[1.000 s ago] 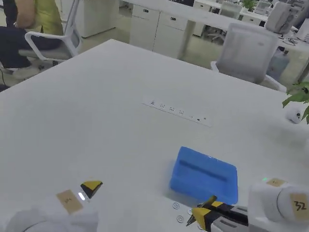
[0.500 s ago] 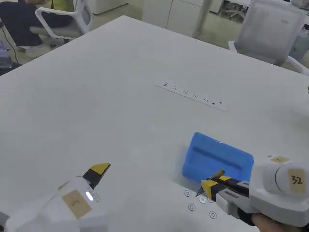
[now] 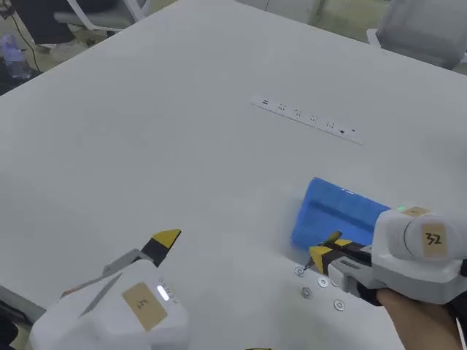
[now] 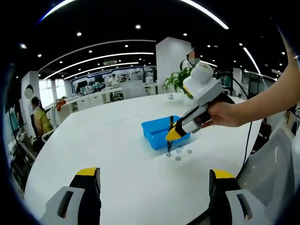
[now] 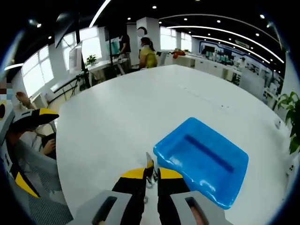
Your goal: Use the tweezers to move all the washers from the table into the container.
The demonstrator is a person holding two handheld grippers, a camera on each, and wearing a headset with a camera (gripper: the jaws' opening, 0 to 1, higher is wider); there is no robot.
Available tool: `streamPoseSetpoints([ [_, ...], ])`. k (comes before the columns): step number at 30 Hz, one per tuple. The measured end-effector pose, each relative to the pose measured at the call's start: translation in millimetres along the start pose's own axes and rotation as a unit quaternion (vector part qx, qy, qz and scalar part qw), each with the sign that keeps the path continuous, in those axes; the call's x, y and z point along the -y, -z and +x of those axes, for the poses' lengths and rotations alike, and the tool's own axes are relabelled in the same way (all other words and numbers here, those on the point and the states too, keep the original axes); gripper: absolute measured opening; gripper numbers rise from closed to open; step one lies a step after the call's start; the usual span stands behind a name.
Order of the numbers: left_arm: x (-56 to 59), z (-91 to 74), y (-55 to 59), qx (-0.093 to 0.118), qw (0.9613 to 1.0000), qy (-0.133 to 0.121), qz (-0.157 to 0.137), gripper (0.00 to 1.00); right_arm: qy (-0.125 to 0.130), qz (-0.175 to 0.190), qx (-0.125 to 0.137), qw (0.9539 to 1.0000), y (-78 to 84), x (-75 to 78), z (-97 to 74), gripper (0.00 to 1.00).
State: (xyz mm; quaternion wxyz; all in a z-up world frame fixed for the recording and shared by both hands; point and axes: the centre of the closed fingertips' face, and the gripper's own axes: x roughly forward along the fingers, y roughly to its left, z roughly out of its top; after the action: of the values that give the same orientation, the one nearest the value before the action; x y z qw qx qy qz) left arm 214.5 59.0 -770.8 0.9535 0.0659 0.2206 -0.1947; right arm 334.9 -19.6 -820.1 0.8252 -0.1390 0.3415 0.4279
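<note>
A blue container [image 3: 341, 213] lies on the white table [image 3: 182, 146]. Several small metal washers [image 3: 306, 292] lie just in front of it, also visible as washers [image 4: 178, 158] in the left gripper view. My right gripper [image 3: 321, 259] is shut on thin tweezers [image 5: 149, 161], whose tip points down at the nearest washer [image 3: 299, 271] by the container [image 5: 201, 159]. I cannot tell whether the tip touches it. My left gripper [image 4: 152, 180] stands open and holds nothing, well to the left of the washers, with one yellow fingertip [image 3: 166, 239] showing in the head view.
A strip of sockets [image 3: 306, 118] is set into the table beyond the container. Office chairs [image 3: 427, 29] stand at the far edge. Broad bare tabletop stretches to the left and behind. A potted plant [image 4: 180, 79] stands on the table farther off.
The head camera has tilted down and moved closer, so everything shifts up in the picture. The right gripper with the tweezers stays over the washers; the left gripper keeps its place.
</note>
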Motion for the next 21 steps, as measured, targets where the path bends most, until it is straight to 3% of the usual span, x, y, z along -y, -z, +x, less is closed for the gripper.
streamPoseSetpoints([
  [5,-0.6,-0.5,0.3,0.0,1.0,-0.002,0.0,0.99,0.007,-0.016,-0.008,0.9998,3.8,0.6,3.1,0.05],
  [13,0.7,0.0,2.4,-0.005,0.9999,-0.003,0.01,0.99,0.012,-0.008,-0.002,0.9999,3.7,2.8,2.8,0.04],
  [18,2.0,0.2,3.2,-0.008,0.9998,-0.002,0.016,0.99,0.026,0.018,0.003,0.9995,5.7,7.5,1.6,0.03],
  [21,2.5,0.1,2.8,-0.007,0.9998,-0.001,0.017,0.99,0.029,0.009,-0.003,0.9995,6.4,6.1,1.6,0.02],
])
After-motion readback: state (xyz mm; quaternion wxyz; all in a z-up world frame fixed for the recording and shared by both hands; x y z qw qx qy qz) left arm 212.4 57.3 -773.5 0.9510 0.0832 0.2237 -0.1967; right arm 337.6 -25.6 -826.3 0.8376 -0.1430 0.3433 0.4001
